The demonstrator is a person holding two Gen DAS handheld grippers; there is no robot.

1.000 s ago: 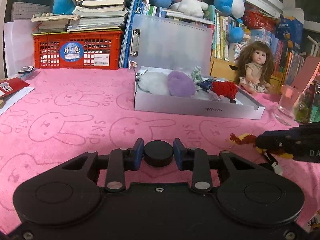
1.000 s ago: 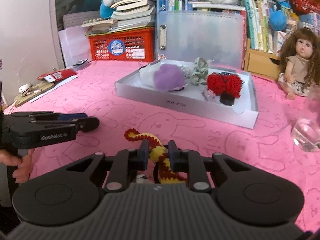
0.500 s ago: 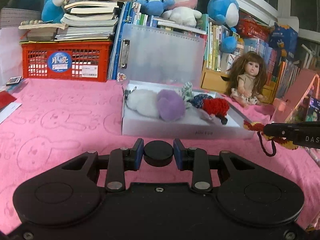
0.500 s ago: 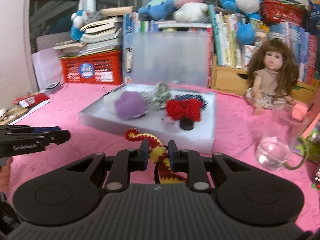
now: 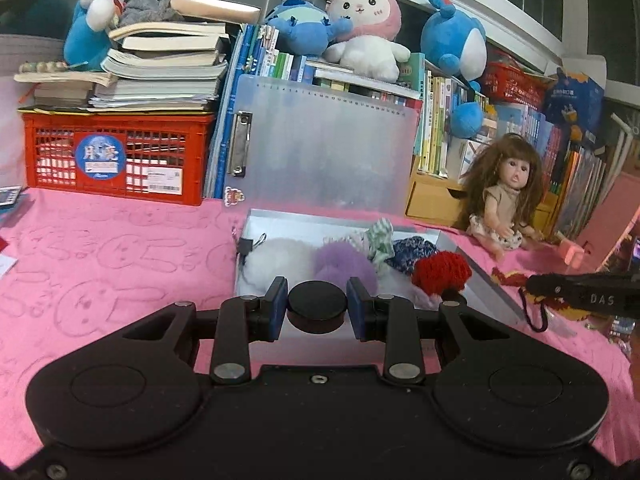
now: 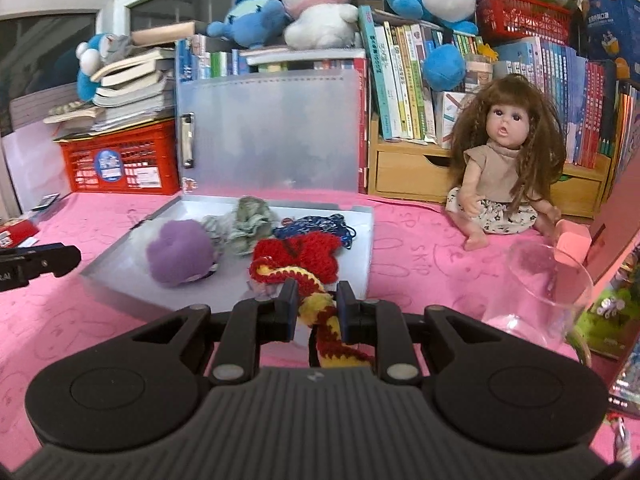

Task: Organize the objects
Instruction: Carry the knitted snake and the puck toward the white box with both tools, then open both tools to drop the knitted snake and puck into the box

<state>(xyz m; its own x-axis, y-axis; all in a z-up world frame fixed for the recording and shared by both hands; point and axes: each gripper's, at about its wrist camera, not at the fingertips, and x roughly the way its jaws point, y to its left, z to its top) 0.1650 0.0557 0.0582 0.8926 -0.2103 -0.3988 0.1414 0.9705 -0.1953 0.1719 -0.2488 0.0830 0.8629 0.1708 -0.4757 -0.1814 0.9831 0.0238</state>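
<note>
My left gripper (image 5: pixel 317 307) is shut on a black round puck (image 5: pixel 317 305) and holds it at the near edge of the open silver box (image 5: pixel 344 222). My right gripper (image 6: pixel 317 307) is shut on a red and yellow crocheted snake (image 6: pixel 308 284), held in front of the box's (image 6: pixel 366 240) near right corner. The box holds a white pompom (image 5: pixel 280 258), a purple pompom (image 6: pixel 180 250), a green scrunchie (image 6: pixel 250 226), a blue cord item (image 6: pixel 320 226) and a red crocheted bow (image 6: pixel 304 252). The right gripper with the snake shows at the right of the left wrist view (image 5: pixel 580 296).
A doll (image 6: pixel 506 172) sits right of the box. A clear glass (image 6: pixel 540 292) stands near right. A red crate (image 5: pixel 112 156) with stacked books is at back left. Bookshelves and plush toys (image 5: pixel 360 28) line the back. Pink cloth (image 5: pixel 100 256) covers the table.
Both grippers have moved forward toward the box, which now looks larger and closer. Each still holds its object.
</note>
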